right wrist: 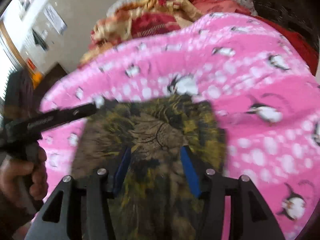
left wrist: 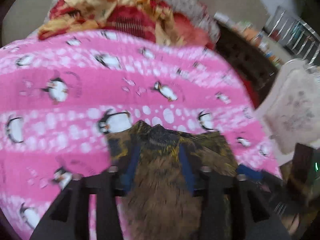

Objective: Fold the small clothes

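Note:
A small brown-and-olive patterned cloth (left wrist: 160,180) lies on a pink penguin blanket (left wrist: 80,80). My left gripper (left wrist: 159,147) stands over it with its blue-padded fingers (left wrist: 131,166) apart; the cloth runs between them and they do not pinch it. In the right wrist view the same cloth (right wrist: 156,120) spreads flat on the pink blanket (right wrist: 250,70), and my right gripper (right wrist: 155,148) is open above it, its fingers (right wrist: 190,170) wide apart. The left gripper (right wrist: 94,107) shows there as a black tool at the cloth's left edge, held by a hand (right wrist: 20,176). Both views are blurred.
A heap of red and yellow fabric (left wrist: 124,14) lies beyond the pink blanket. A white printed garment (left wrist: 294,104) sits at the right. Dark wooden furniture (left wrist: 240,54) stands behind it. Tan floor (right wrist: 84,30) and a wall with pictures show at the far left.

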